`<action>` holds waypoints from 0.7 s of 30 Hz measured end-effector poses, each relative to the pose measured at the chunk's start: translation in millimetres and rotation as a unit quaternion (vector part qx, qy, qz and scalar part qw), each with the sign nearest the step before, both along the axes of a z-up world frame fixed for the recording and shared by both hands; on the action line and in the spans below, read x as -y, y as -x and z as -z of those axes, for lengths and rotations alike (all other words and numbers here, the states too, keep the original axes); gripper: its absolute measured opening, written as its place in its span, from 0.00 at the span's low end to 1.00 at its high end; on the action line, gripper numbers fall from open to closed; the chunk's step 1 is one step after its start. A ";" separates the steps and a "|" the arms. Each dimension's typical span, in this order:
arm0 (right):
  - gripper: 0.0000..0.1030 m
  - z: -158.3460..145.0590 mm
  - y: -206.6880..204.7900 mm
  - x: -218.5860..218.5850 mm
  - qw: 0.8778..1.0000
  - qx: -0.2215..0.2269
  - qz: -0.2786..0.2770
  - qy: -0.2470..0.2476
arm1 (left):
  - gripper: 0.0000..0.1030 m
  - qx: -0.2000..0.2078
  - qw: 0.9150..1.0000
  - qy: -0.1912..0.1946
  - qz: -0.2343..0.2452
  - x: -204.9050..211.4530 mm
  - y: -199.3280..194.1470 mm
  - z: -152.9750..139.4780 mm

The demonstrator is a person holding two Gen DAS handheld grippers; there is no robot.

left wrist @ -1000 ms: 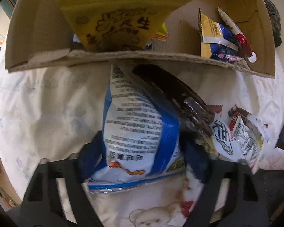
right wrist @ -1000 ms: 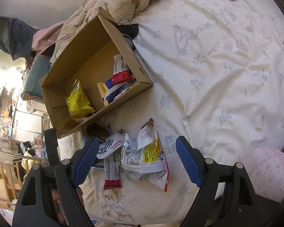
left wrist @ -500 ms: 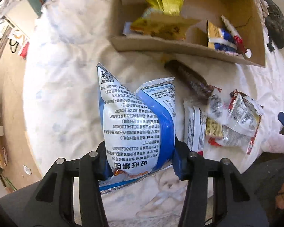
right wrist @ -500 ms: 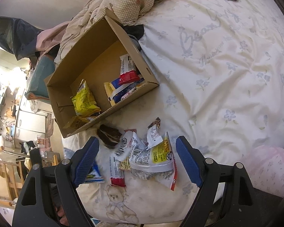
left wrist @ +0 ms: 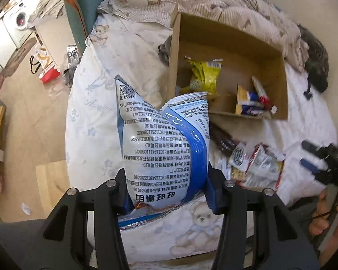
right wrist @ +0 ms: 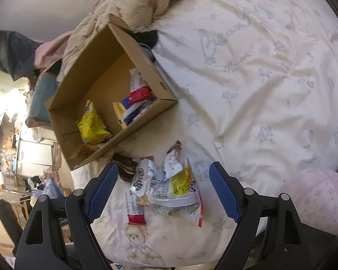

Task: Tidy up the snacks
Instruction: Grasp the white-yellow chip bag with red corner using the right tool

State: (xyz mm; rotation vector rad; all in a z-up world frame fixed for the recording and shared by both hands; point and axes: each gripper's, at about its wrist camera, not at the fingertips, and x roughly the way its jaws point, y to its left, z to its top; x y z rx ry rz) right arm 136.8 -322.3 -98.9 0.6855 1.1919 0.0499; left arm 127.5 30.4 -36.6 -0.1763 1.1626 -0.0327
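My left gripper (left wrist: pixel 169 191) is shut on a blue and white snack bag (left wrist: pixel 162 148) and holds it high above the bed. The cardboard box (left wrist: pixel 279 90) lies beyond, holding a yellow bag (left wrist: pixel 206 74) and several small packets (left wrist: pixel 252 103). In the right wrist view the box (right wrist: pixel 142 51) lies tilted on the bed. A pile of loose snack packets (right wrist: pixel 169 186) lies in front of it. My right gripper (right wrist: pixel 163 193) is open and empty above that pile. A dark brown packet (right wrist: pixel 126 166) lies by the box's front wall.
A beige blanket (right wrist: pixel 142 2) is bunched behind the box. A pink cushion (right wrist: pixel 317 195) lies at the bed's right edge. The floor (left wrist: pixel 22 112) with bags and clutter lies to the left of the bed. The right gripper shows at the left wrist view's right edge (left wrist: pixel 322 164).
My left gripper has lifted the blue and white bag well up and back from the bed. My right gripper has barely moved and stays open.
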 end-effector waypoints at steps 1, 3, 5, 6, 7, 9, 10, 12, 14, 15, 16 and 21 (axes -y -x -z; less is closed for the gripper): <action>0.83 2.7 -0.3 0.7 1.000 -0.005 0.002 0.003 | 0.44 0.003 1.000 0.001 -0.003 2.0 -1.5 4.6; 0.83 7.4 -2.0 1.1 1.000 -0.014 0.004 0.015 | 0.44 0.002 1.000 0.006 -0.012 -2.1 -0.6 2.9; 0.83 15.0 -5.8 -0.7 0.999 -0.029 0.001 0.016 | 0.44 -0.003 1.000 0.019 -0.016 -2.7 -3.5 4.5; 0.83 19.0 -7.7 -1.7 0.999 -0.038 -0.002 0.016 | 0.44 -0.006 1.000 0.024 -0.018 -3.3 -4.4 5.0; 0.83 28.1 -10.9 -5.4 0.998 -0.059 -0.009 0.018 | 0.44 -0.007 0.999 0.027 -0.018 -4.2 -4.0 5.4; 0.83 43.4 -14.3 -14.8 0.995 -0.093 -0.025 0.016 | 0.44 -0.010 0.999 0.033 -0.018 -4.1 -5.3 5.3; 0.83 49.1 -15.5 -19.6 0.994 -0.105 -0.035 0.013 | 0.44 -0.010 0.999 0.036 -0.019 -4.3 -5.2 5.7; 0.83 59.5 -18.4 -35.7 0.989 -0.126 -0.068 0.017 | 0.44 -0.013 0.999 0.043 -0.020 -5.6 -5.7 6.9; 0.83 65.0 -20.8 -50.2 0.985 -0.133 -0.098 0.039 | 0.44 -0.017 0.998 0.049 -0.020 -5.5 -5.6 8.2; 0.83 67.3 -21.6 -54.3 0.984 -0.135 -0.107 0.049 | 0.44 -0.018 0.998 0.052 -0.019 -5.4 -5.7 8.5; 0.83 70.6 -23.3 -59.9 0.982 -0.137 -0.118 0.061 | 0.44 -0.018 0.998 0.052 -0.018 -4.9 -5.6 8.3; 0.82 76.7 -25.9 -70.5 0.976 -0.140 -0.145 0.081 | 0.44 -0.009 0.999 0.039 -0.009 1.7 -5.8 4.8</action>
